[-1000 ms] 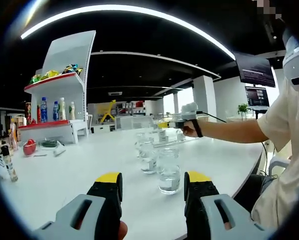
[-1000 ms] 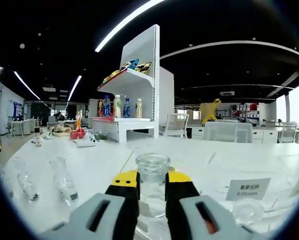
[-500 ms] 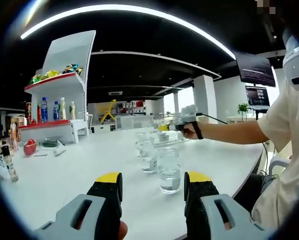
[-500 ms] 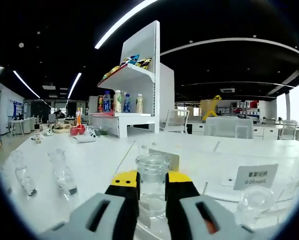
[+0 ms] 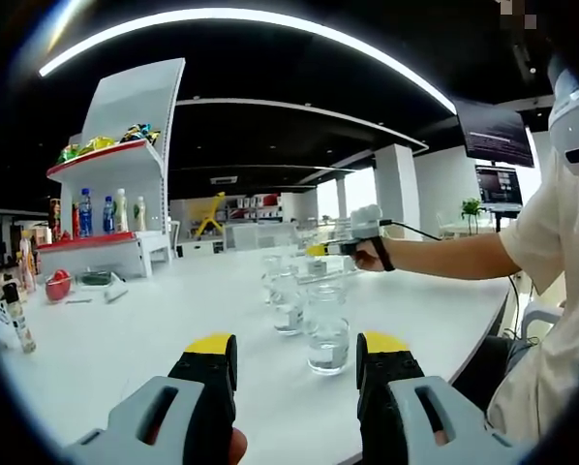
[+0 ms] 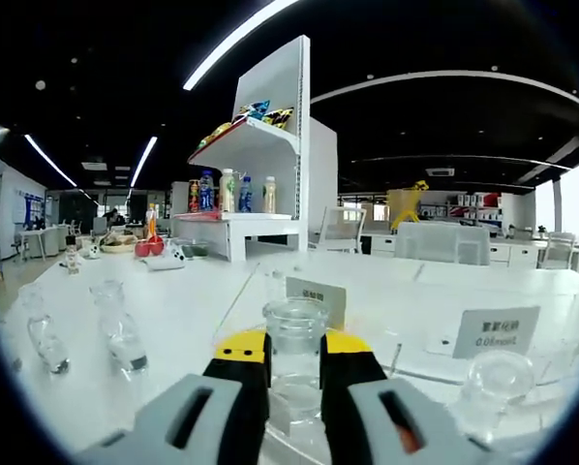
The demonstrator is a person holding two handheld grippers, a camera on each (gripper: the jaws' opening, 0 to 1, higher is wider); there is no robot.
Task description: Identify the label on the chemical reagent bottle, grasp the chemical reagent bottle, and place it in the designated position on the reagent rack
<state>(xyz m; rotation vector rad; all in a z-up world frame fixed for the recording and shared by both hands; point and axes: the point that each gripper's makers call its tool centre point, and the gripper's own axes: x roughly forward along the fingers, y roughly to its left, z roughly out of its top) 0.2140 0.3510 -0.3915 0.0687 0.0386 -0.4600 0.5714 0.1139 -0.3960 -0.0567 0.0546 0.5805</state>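
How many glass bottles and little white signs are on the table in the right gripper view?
clear glass bottles: 4
white label signs: 2
Total: 6

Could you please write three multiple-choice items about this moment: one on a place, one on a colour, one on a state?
1. Where is the glass bottle in the right gripper view?
A. between the jaws of the right tool
B. on the white shelf unit
C. lying on the floor

2. What colour are the jaw tips of the left tool?
A. red
B. yellow
C. green

3. What is the state of the left tool?
A. shut on a bottle
B. shut on a label card
C. open, holding nothing

Answers:
1 A, the jaws press both sides of the bottle.
2 B, both tips are yellow.
3 C, its jaws stand apart, and the nearest bottle stands beyond them on the table.
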